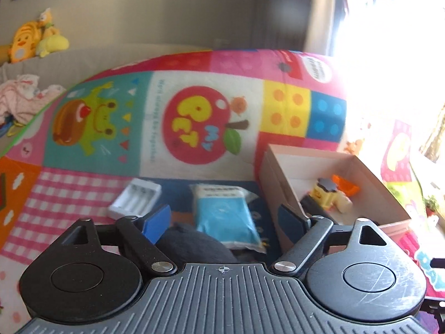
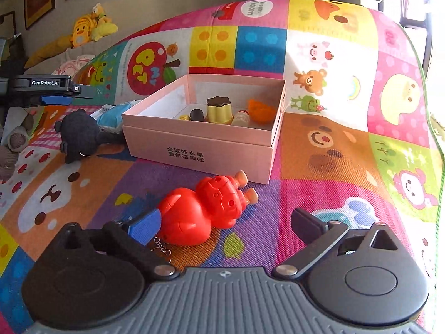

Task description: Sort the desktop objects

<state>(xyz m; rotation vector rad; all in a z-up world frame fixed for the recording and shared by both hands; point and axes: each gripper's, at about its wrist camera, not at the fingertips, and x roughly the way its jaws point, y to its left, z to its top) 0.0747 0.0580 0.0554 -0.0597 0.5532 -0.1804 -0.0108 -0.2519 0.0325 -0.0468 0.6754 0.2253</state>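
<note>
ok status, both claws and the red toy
Both claws open, empty. Right claw around red toy on mat. Left claw over blue packet. Pink box unobstructed.

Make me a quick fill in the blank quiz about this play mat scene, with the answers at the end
1. The pudding toy sits inside the pink ____.
2. The red toy lies on the mat between the open right ____.
3. The white battery charger lies beside a ____ packet.
4. The black plush toy lies ____ the box.

Answers: box; tongs; blue; outside

Red toy (image 2: 200, 208), pink box (image 2: 205, 150), blue packet (image 1: 225, 214), multicolour cartoon-patch mat (image 2: 333, 150).
</note>
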